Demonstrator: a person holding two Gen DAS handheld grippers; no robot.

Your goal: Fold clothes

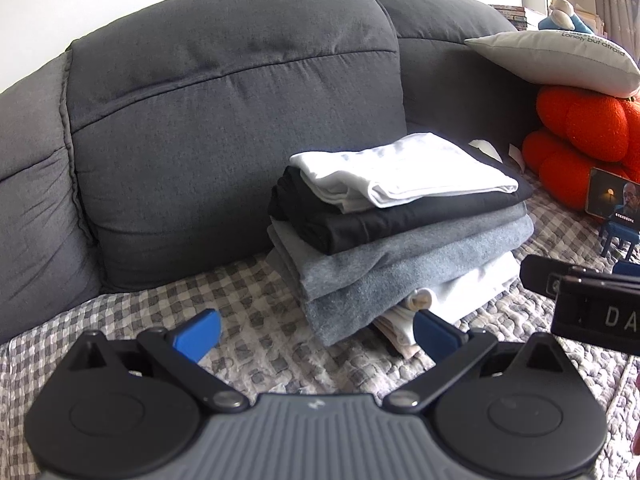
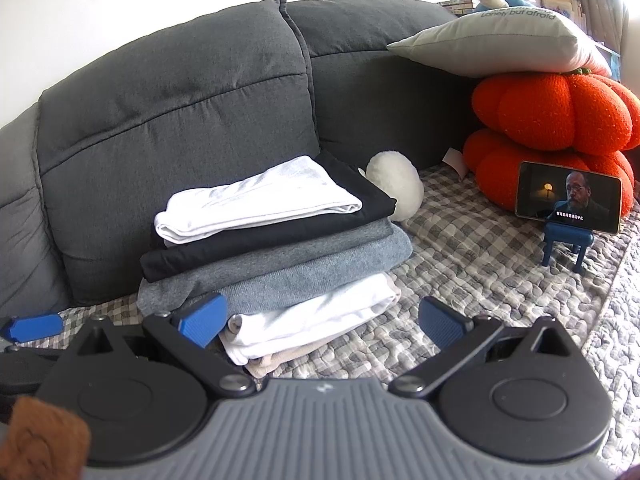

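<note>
A stack of folded clothes (image 1: 400, 232) rests on the sofa seat against the back cushion: a white piece (image 1: 404, 168) on top, then black, two grey, then white and beige at the bottom. The same stack (image 2: 272, 248) fills the left centre of the right wrist view. My left gripper (image 1: 316, 336) hangs open just in front of the stack's near edge, nothing between its blue pads. My right gripper (image 2: 324, 320) is also open and holds nothing, with its left pad (image 2: 200, 320) close to the stack's lower corner.
A checked quilted cover (image 2: 480, 272) lies over the dark grey sofa (image 1: 224, 120). Right of the stack are a white plush ball (image 2: 396, 184), two orange pumpkin cushions (image 2: 552, 120) under a white pillow (image 2: 500, 40), and a phone (image 2: 568, 196) on a small blue stand.
</note>
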